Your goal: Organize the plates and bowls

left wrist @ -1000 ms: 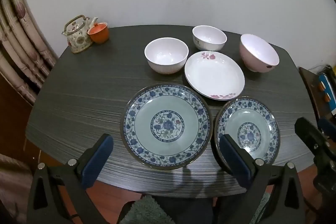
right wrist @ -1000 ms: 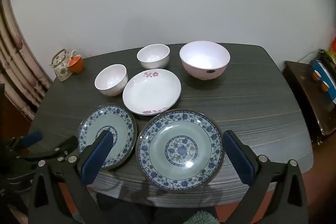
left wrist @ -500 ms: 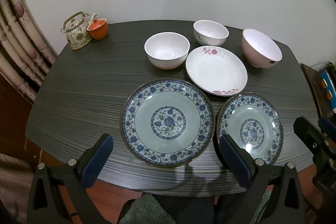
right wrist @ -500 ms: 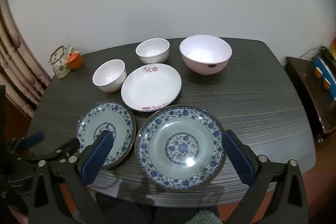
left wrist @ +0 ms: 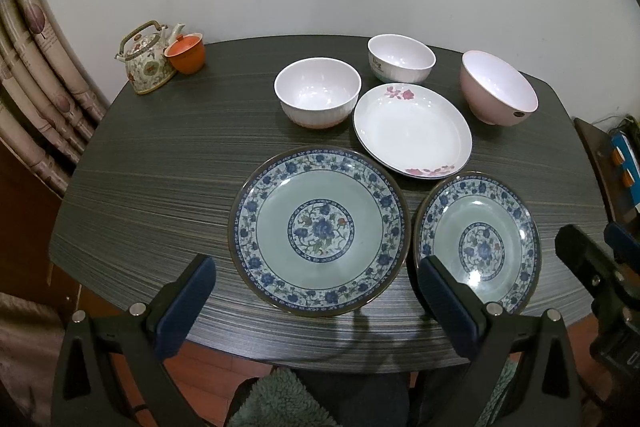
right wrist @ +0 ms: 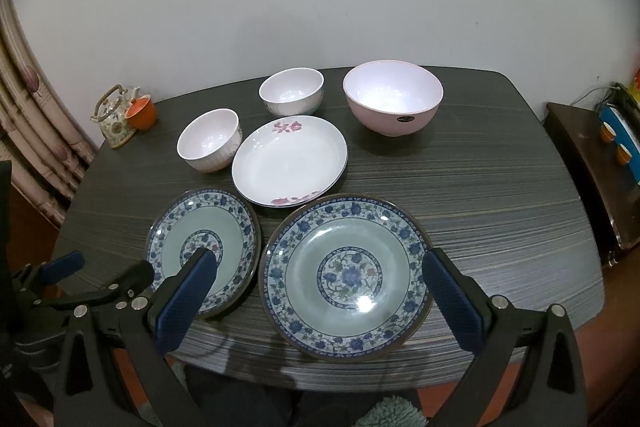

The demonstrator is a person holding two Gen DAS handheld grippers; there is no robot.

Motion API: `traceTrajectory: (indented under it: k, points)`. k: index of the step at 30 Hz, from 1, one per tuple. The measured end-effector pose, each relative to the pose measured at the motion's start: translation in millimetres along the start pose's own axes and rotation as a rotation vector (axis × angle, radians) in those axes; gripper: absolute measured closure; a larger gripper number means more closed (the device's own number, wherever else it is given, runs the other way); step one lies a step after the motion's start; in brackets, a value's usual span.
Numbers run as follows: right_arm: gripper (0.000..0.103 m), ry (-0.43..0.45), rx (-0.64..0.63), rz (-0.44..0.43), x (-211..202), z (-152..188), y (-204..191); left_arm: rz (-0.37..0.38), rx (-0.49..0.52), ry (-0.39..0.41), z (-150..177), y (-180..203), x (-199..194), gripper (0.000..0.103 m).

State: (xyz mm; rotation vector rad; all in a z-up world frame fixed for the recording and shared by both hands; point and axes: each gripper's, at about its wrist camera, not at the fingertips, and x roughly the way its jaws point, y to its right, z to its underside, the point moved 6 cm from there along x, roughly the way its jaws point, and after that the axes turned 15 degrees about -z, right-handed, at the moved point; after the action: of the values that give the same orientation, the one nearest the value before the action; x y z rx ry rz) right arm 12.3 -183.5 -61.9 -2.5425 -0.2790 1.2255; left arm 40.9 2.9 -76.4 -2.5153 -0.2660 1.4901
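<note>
On the dark table (left wrist: 160, 167) lie a large blue-patterned plate (left wrist: 319, 230), a smaller blue-patterned plate (left wrist: 478, 242) and a white plate with pink flowers (left wrist: 412, 129). Behind stand a ribbed white bowl (left wrist: 318, 91), a small white bowl (left wrist: 401, 57) and a pink bowl (left wrist: 498, 93). My left gripper (left wrist: 316, 291) is open and empty above the table's near edge, in front of the large plate. My right gripper (right wrist: 318, 287) is open and empty over the large plate (right wrist: 346, 277); the small plate (right wrist: 204, 247) lies to its left.
A patterned teapot (left wrist: 146, 61) and an orange cup (left wrist: 186, 53) stand at the far left corner. A curtain (left wrist: 36, 75) hangs on the left. A dark side cabinet (right wrist: 592, 163) with boxes stands to the right. A white wall is behind the table.
Both grippers have moved forward and lowered a little toward the table, so the dishes look nearer. The dishes have not moved and both grippers stay open.
</note>
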Motion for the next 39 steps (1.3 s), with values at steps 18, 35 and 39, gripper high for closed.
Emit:
traceTrajectory:
  k: [18, 35, 39]
  points:
    - [0.004, -0.016, 0.01, -0.01, 4.9, 3.2, 0.2, 0.001, 0.007, -0.004, -0.8, 5.3, 0.6, 0.0]
    - [0.004, -0.026, 0.007, -0.007, 6.3, 4.9, -1.8, 0.003, 0.003, -0.013, 1.5, 4.7, 4.2, 0.0]
    - [0.005, -0.028, 0.008, -0.011, 7.4, 5.4, -2.3, 0.004, -0.001, -0.02, 1.9, 4.0, 6.4, 0.0]
